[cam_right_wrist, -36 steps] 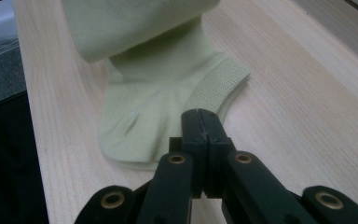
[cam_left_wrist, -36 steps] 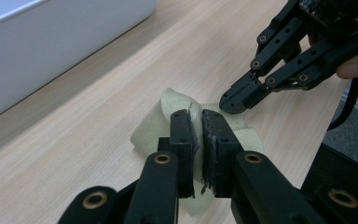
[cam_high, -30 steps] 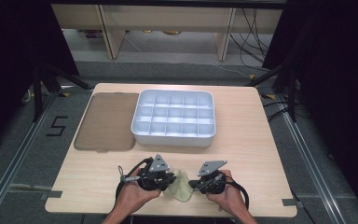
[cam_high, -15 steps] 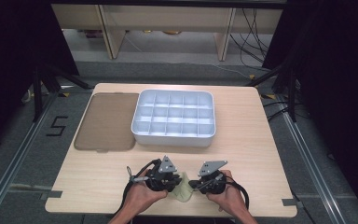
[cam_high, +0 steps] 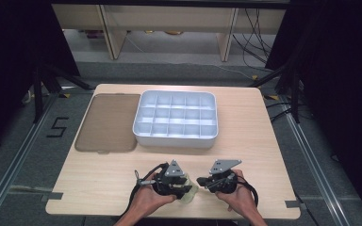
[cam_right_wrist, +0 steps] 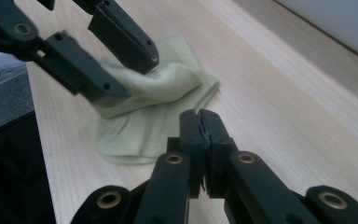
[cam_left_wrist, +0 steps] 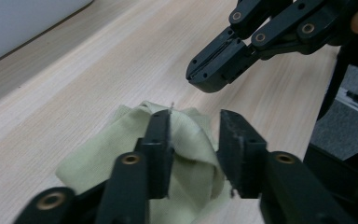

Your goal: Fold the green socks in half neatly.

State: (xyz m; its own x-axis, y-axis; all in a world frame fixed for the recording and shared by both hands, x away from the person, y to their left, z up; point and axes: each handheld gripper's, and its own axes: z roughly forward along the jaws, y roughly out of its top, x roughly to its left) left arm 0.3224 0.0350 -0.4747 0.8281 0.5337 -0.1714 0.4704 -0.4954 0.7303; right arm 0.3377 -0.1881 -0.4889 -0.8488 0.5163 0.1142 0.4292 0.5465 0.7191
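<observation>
A pale green cloth [cam_high: 189,197] lies crumpled on the wooden table near its front edge. In the left gripper view a raised fold of the cloth [cam_left_wrist: 191,154] stands between the jaws of my left gripper [cam_left_wrist: 193,123]. These jaws have just been opening: the fold leans on one jaw and a gap shows at the other. My right gripper [cam_right_wrist: 200,119] is shut with nothing in it, its tips just short of the cloth [cam_right_wrist: 168,79]. In the high view the left gripper [cam_high: 187,184] and the right gripper [cam_high: 201,181] face each other over the cloth.
A white tray [cam_high: 175,136] with several empty compartments stands at the middle back of the table. A flat brown lid [cam_high: 108,122] lies to its left. The table's front edge [cam_high: 169,217] runs just below the hands.
The left gripper's jaws have parted from the cloth fold, and the left hand has edged slightly toward the right one. The right gripper has stayed shut and still.
</observation>
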